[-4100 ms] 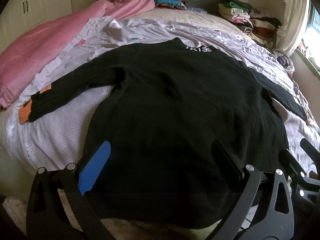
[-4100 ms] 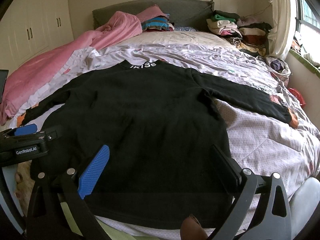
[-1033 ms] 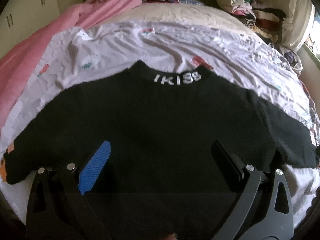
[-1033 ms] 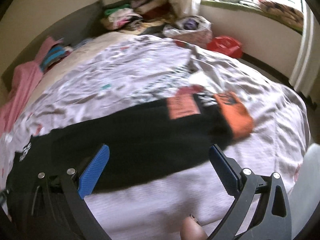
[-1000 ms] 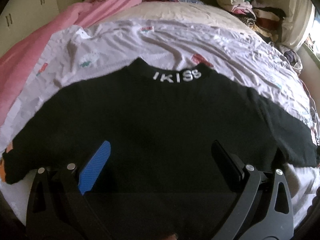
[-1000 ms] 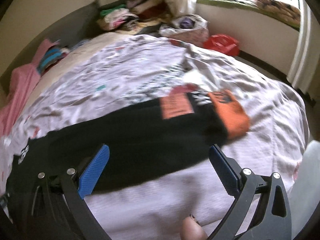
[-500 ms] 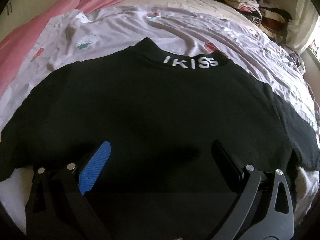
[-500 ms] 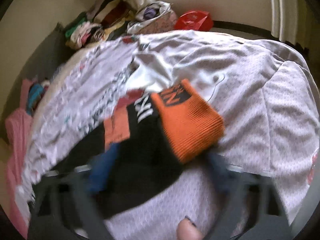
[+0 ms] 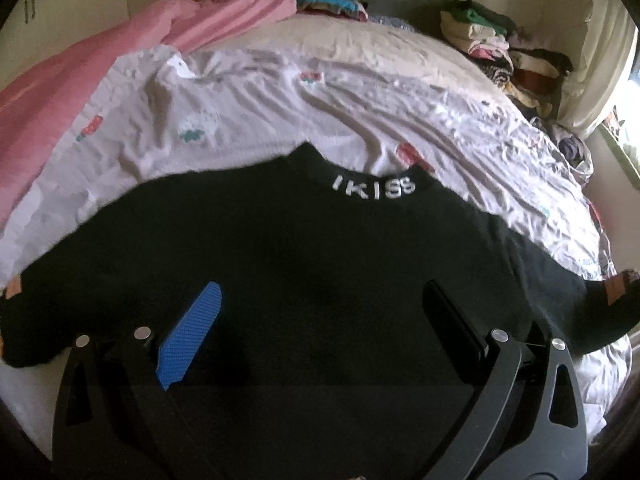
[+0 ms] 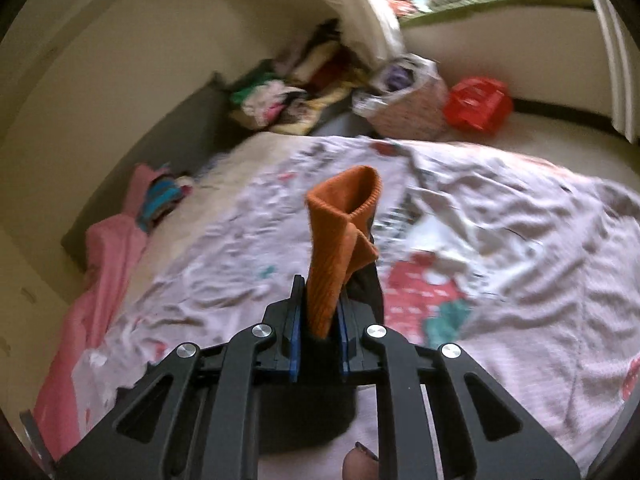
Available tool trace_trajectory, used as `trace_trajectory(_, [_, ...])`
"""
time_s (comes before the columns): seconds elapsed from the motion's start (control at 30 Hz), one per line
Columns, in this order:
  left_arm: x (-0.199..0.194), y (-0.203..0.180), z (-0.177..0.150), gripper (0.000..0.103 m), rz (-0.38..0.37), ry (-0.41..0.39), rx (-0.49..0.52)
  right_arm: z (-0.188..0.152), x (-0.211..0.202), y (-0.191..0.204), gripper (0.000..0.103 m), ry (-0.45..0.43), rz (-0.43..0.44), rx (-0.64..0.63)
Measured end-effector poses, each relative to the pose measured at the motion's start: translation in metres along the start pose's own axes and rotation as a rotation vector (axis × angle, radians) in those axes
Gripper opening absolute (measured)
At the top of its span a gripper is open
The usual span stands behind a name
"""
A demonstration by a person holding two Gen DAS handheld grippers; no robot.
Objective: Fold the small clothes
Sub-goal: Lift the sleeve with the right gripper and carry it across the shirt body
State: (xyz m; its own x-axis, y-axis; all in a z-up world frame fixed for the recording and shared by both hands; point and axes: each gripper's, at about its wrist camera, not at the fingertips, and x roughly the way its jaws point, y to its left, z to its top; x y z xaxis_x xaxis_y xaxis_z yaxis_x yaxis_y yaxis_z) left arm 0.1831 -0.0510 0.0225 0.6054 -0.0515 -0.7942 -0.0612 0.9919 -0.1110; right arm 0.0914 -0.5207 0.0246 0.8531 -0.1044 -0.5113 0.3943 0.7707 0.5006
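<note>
The right gripper point(image 10: 320, 316) has just closed, pinching the black sweater's point(image 9: 300, 272) orange cuff point(image 10: 340, 240), which stands above it; the left gripper point(image 9: 320, 320) hovers wide open over the sweater.

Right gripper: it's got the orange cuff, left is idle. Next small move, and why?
Probably carry the orange cuff across toward the middle of the black sweater, folding the sleeve over the body. The right gripper has just been closing and its jaws now pinch the cuff, lifted off the bedsheet. The left gripper hangs open over the flat torso, holding nothing.
</note>
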Motion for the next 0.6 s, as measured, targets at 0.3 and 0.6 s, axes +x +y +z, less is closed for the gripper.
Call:
trace_trajectory(0.3, [-0.023,0.023,0.006,0.095,-0.015,-0.043,-0.04,-0.012,-0.016,0.084,0.012,-0.003,0.134,-0.172])
trace_trajectory(0.6, [-0.018,0.057,0.005,0.095,-0.101,-0.013,-0.143,-0.044,-0.014,0.162,0.012,0.048,0.256,-0.302])
